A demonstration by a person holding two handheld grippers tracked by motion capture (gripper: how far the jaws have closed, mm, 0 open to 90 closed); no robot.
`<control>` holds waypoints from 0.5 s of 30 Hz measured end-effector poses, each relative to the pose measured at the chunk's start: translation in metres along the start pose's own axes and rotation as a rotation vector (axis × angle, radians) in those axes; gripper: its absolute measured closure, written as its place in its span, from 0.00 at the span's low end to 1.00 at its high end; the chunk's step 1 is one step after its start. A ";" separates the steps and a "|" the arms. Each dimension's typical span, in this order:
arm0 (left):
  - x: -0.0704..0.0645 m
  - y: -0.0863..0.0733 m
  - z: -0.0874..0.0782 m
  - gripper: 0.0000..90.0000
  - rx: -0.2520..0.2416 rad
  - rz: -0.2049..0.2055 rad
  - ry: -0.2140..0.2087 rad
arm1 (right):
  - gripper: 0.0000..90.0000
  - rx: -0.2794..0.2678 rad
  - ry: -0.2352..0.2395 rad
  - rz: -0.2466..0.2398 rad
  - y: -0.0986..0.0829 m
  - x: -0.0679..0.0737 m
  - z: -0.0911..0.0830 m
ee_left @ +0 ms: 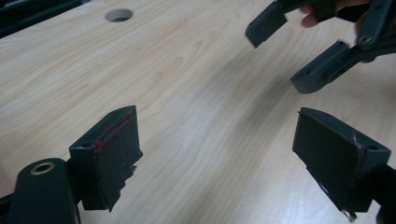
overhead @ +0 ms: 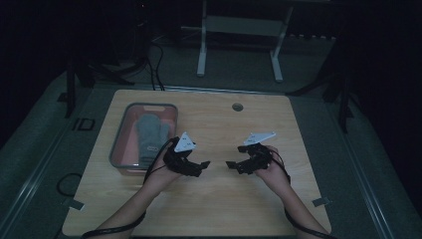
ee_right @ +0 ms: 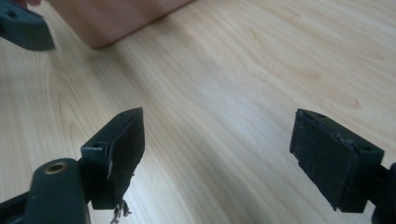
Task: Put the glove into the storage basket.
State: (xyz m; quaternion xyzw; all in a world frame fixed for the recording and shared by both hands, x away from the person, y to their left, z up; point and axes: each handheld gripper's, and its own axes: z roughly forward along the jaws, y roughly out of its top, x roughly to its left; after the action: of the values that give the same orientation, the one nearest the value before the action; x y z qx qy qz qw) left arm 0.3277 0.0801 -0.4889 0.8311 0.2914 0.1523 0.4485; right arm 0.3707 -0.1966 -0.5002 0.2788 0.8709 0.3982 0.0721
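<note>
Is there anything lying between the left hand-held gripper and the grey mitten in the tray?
Nothing loose lies between them. The left hand-held gripper hovers open over bare table, just right of the tray. Only the tray's near wall separates it from the grey mitten, so reaching it means going over the rim.

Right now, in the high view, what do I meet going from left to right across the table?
Bin with a grey mitten → left gripper → right gripper, both open over bare wood.

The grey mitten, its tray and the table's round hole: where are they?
grey mitten (overhead: 151, 135), high view, middle of its palm.
tray (overhead: 118, 137), high view, left wall.
round hole (ee_left: 118, 15), left gripper view, its opening.
</note>
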 end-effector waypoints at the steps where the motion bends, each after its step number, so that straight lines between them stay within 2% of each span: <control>1: -0.002 0.000 0.001 0.17 -0.002 -0.001 -0.011 | 0.20 -0.001 0.003 0.003 -0.003 0.000 -0.002; 9: -0.022 -0.012 0.022 0.17 0.046 0.034 -0.083 | 0.20 0.011 0.002 0.022 -0.026 -0.002 -0.010; 15: -0.035 -0.022 0.032 0.17 0.039 0.027 -0.126 | 0.20 0.006 -0.001 0.026 -0.043 -0.007 -0.017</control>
State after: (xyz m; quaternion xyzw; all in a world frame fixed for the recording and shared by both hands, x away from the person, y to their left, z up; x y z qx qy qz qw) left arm 0.3095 0.0467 -0.5244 0.8515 0.2543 0.1002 0.4474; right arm 0.3519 -0.2340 -0.5216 0.2905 0.8684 0.3963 0.0667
